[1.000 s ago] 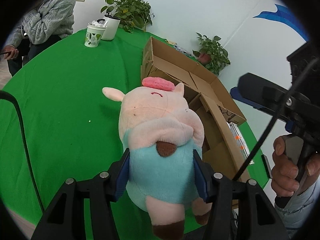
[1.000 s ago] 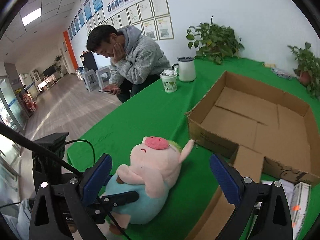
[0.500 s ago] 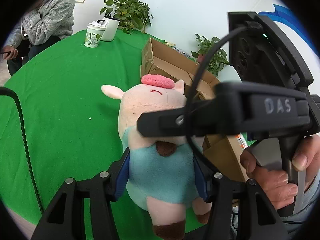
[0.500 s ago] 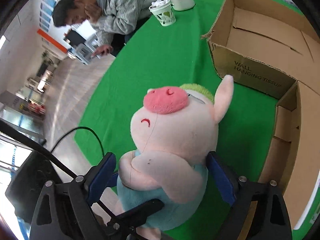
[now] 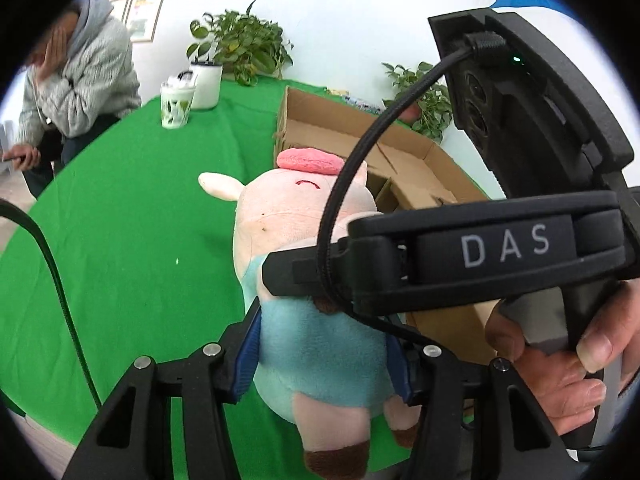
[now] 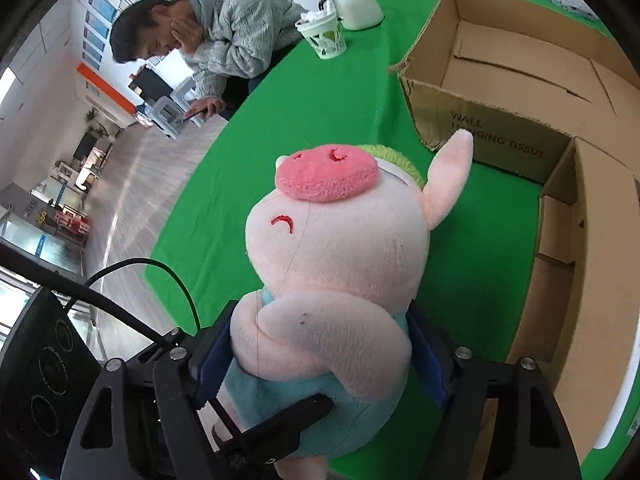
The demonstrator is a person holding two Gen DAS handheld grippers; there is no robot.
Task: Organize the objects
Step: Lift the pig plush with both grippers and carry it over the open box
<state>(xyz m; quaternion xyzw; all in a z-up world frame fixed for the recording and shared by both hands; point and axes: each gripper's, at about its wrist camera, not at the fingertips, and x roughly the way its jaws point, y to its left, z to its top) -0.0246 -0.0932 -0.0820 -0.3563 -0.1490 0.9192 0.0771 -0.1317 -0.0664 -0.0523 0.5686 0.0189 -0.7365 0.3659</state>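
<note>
A pink plush pig [image 5: 304,220] with a light blue body and a red snout is held above the green table [image 5: 120,220]. My left gripper [image 5: 324,356] is shut on its blue belly. My right gripper [image 6: 320,356] is shut on the same pig [image 6: 340,248] at the body, under its arm. The right gripper's black body crosses the left wrist view and hides part of the pig. An open cardboard box [image 6: 516,80] lies behind and to the right of the pig; it also shows in the left wrist view [image 5: 348,132].
A patterned cup [image 5: 175,106] and a white pitcher [image 5: 206,84] stand at the table's far edge by a potted plant [image 5: 240,48]. A seated person [image 6: 224,28] is at the far left. A second plant [image 5: 420,96] stands behind the box.
My right gripper has closed in on the pig from the side and shut on its body. The pig has been lifted a little. My left gripper has kept its hold.
</note>
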